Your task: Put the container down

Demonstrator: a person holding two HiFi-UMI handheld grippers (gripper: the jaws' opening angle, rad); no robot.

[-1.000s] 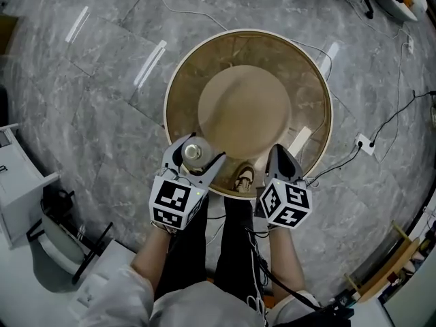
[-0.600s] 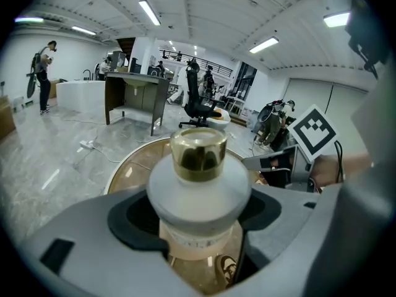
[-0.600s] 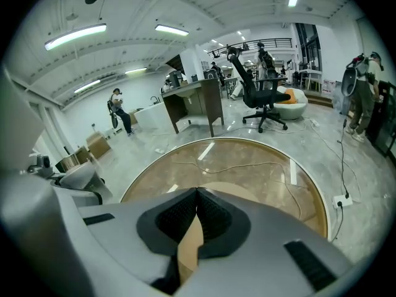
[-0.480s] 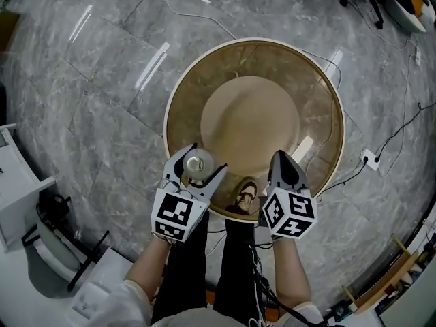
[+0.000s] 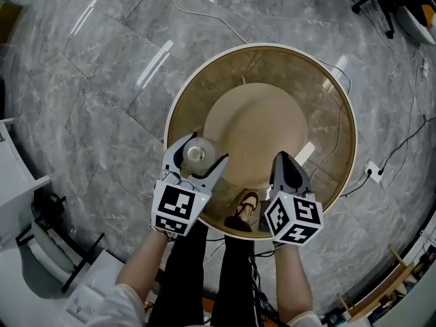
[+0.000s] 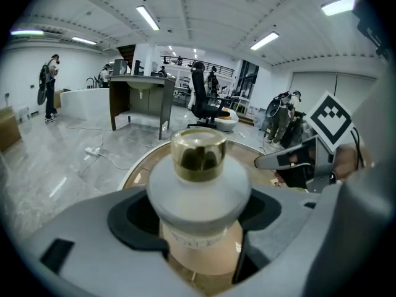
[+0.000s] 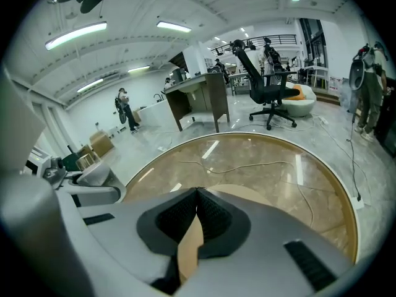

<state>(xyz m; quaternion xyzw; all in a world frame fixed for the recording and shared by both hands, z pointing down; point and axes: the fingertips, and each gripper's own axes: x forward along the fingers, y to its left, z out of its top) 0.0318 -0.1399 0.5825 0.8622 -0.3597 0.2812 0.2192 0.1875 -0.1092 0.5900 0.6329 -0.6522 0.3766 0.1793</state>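
A white container (image 6: pixel 198 193) with a gold cap (image 6: pixel 198 151) stands upright between the jaws of my left gripper (image 6: pixel 197 218), which is shut on it. From the head view the container (image 5: pixel 196 154) hangs over the near left part of a round glass table (image 5: pixel 320 101), my left gripper (image 5: pixel 198 159) holding it. Whether its base touches the glass is hidden. My right gripper (image 5: pixel 286 163) is shut and empty over the table's near right part; its tips (image 7: pixel 197 193) meet in the right gripper view.
The table has a white rim and a tan round base (image 5: pixel 255 128) under the glass. A person's shoe (image 5: pixel 244 206) shows below the glass. Cables (image 5: pixel 197 12) run over the grey marble floor. White furniture (image 5: pixel 17 182) stands at the left.
Both grippers and the container have shifted slightly forward over the table as the head view moved. The grip on the container is unchanged.
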